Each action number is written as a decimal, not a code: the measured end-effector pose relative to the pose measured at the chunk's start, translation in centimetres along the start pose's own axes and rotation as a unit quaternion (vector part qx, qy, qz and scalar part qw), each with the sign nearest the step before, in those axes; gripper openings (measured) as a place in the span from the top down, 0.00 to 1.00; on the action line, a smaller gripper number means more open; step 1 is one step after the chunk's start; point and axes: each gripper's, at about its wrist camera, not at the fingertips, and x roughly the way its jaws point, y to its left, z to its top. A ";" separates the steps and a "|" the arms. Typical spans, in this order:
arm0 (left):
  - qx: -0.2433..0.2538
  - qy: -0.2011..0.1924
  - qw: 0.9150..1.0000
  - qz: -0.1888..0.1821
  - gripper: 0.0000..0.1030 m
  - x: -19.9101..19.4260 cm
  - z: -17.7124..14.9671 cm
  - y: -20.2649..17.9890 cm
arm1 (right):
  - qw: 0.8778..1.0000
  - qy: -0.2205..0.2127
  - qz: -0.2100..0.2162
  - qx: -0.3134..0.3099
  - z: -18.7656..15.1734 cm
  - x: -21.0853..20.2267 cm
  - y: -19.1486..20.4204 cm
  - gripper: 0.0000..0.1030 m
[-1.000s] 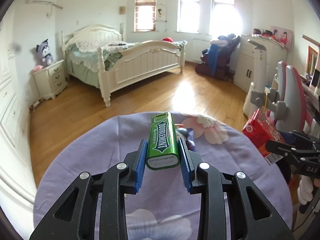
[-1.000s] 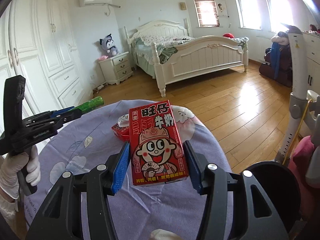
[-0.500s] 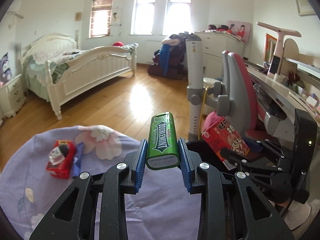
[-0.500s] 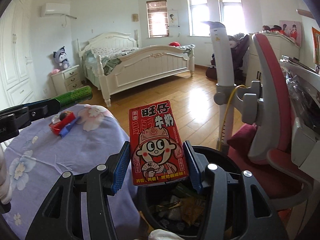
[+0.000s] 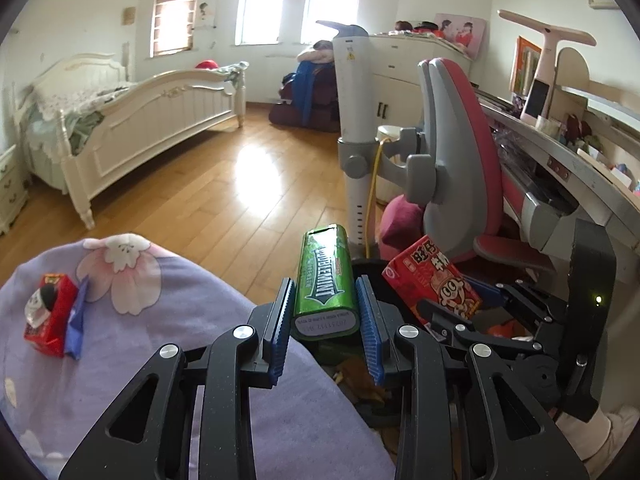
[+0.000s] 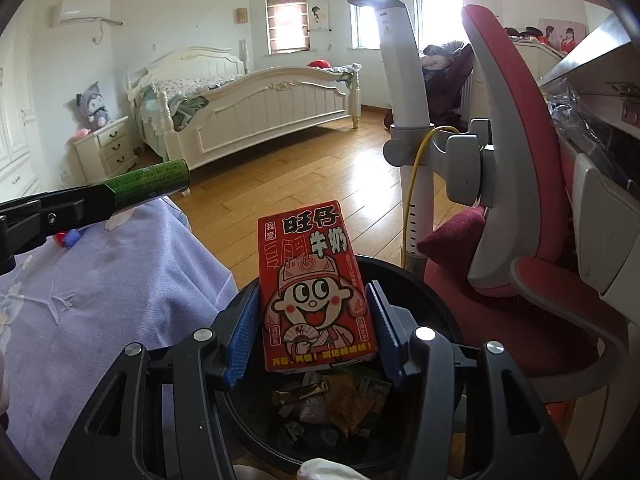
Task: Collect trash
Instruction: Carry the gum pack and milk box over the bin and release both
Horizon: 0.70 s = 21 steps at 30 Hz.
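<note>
Right hand-held gripper (image 6: 316, 332) clamping red carton (image 6: 314, 288), hiding bin (image 6: 432, 304) contents partly

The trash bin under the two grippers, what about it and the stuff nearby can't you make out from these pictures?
- Black bin, right wrist view: the red milk carton and right gripper cover much of its opening.
- Bin, left wrist view: mostly behind the green gum pack and left gripper.
- Wrappers inside: too crumpled to identify.
- Small red carton on the purple cloth: print too small to read.

Glossy wood floor (image 5: 224, 200) — matt cloth tablecloth (image 5: 200, 340)
</note>
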 end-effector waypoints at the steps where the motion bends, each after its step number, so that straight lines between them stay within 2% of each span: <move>1: 0.001 0.002 1.000 -0.001 0.69 0.4 0.0 -0.1 | 1.000 0.002 0.000 0.001 -0.1 0.1 -0.1 0.49; 12: 0.011 0.014 1.000 -0.013 0.69 2.2 0.3 -1.0 | 1.000 0.012 -0.006 0.009 -0.3 0.7 -0.9 0.49; 16: 0.014 0.018 0.999 -0.030 0.69 2.6 0.7 -1.5 | 1.000 0.011 -0.018 0.003 -0.3 0.6 -0.8 0.47; 17: 0.020 0.018 0.999 -0.033 0.69 2.6 0.7 -1.8 | 1.000 0.011 -0.022 0.002 -0.4 0.6 -0.8 0.45; 18: 0.026 0.015 0.999 -0.032 0.69 2.5 0.8 -2.0 | 1.000 0.012 -0.026 0.002 -0.4 0.5 -0.8 0.35; 20: 0.035 0.007 0.999 -0.032 0.64 2.0 1.1 -2.4 | 0.999 0.012 -0.033 0.005 -0.5 0.3 -0.9 0.23; 21: 0.037 0.005 0.999 -0.034 0.61 1.7 1.2 -2.5 | 0.999 0.011 -0.032 0.007 -0.6 0.1 -0.9 0.23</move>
